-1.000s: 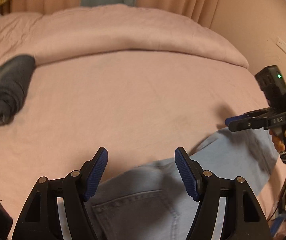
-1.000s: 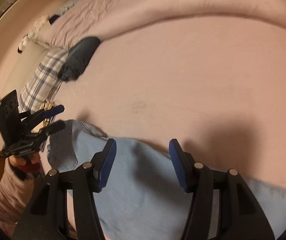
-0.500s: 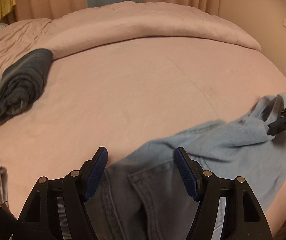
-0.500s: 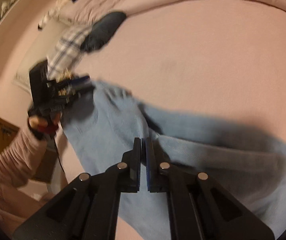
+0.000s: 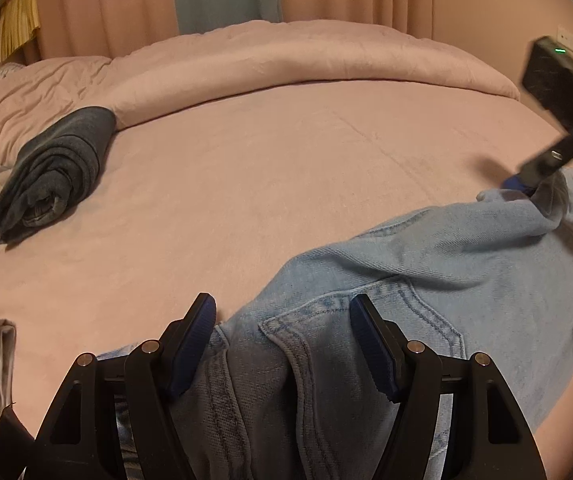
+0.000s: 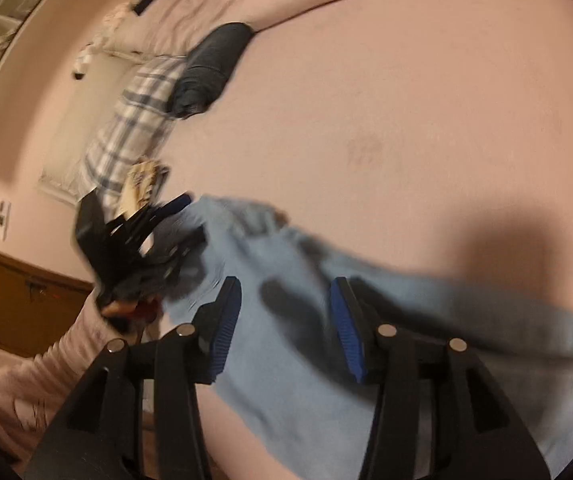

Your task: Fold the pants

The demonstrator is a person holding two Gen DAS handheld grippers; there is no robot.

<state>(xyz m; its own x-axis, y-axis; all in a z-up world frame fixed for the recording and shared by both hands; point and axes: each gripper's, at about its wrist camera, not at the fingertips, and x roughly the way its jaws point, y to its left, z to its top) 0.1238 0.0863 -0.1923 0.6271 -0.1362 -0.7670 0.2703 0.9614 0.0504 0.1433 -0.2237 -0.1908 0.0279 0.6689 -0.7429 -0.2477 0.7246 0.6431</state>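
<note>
denim pants (image 5: 426, 280) sprawl on pink bed (image 5: 246, 184), beneath both parted grippers.

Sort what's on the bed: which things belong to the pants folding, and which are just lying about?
Part of the job:
- light blue jeans
- left gripper
- right gripper

Lying about:
- rolled dark garment
- plaid cloth
- pink duvet

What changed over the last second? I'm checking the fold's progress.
The right gripper closed on the jeans, dragged a leg across the bed, and its fingers have just been opening over the denim. The left gripper stayed open over the waistband; the dark rolled garment stayed put.
</note>
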